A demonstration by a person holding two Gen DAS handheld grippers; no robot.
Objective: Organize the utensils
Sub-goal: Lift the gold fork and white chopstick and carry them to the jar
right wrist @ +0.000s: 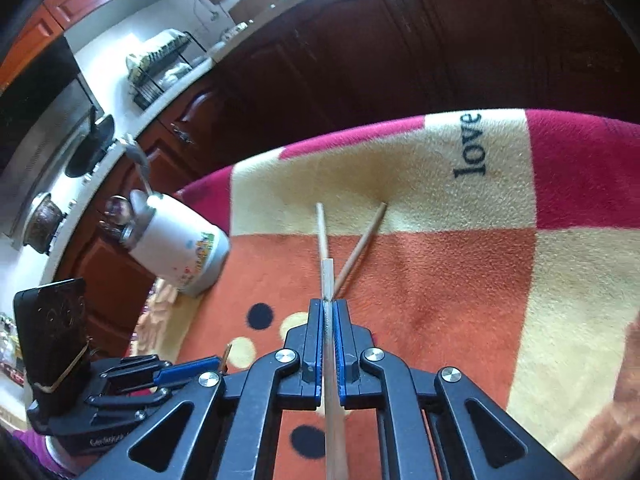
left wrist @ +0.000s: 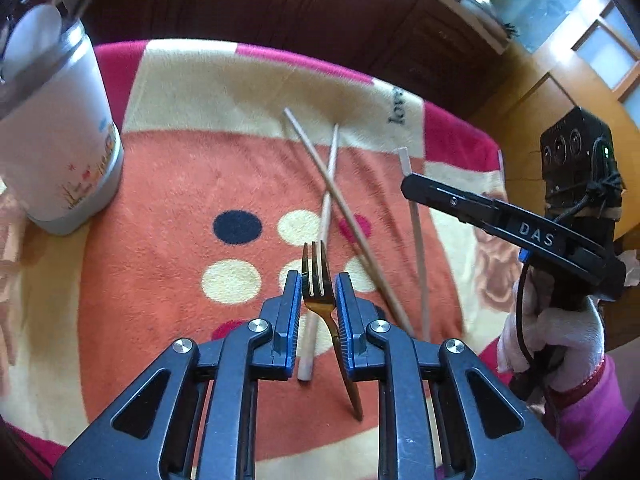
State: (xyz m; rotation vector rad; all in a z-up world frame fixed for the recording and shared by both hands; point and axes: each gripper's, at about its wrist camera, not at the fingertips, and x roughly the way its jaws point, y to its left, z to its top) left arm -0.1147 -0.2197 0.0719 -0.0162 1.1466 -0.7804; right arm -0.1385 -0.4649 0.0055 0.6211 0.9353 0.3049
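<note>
Between your left claw's barely parted blue pads stands a gold fork, your right claw clamps a chopstick, above the orange blanket near dark cabinets.

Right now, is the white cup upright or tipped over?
Upright. The cup stands on its base on the blanket, open end up, with a spoon inside it.
</note>
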